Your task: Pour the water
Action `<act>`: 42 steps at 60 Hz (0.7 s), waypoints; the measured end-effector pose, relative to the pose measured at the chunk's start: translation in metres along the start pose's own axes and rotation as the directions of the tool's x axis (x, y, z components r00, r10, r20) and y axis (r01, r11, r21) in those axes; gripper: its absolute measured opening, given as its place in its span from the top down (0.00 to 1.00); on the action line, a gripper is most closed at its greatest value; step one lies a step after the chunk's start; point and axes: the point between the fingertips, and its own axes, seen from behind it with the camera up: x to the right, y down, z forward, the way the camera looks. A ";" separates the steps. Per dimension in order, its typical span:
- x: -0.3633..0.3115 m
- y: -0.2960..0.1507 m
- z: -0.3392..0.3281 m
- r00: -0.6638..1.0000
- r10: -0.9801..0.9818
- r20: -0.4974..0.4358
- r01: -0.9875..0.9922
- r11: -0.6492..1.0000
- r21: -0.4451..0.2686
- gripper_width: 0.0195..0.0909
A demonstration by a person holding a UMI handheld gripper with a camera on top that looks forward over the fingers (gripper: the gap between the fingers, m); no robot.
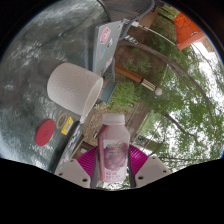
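While tongs (113,163) clamp bottle (114,150) between pads, white cup (75,87) lies just beyond

Smooth white plastic bottle (114,150) with glossy pink label, matt white cup (74,87), glossy reflective tabletop (30,80)

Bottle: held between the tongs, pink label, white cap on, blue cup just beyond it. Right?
Wrong on one point: the cup is white, not blue. The gripper view shows it lying tilted just beyond the bottle. The rest holds: the bottle stands between the tongs, whose pink pads press on either side of it, it has a pink label, and its white cap is on.
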 end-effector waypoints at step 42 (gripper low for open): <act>0.033 0.015 0.003 0.901 0.426 -0.087 -0.425 0.905 0.030 0.64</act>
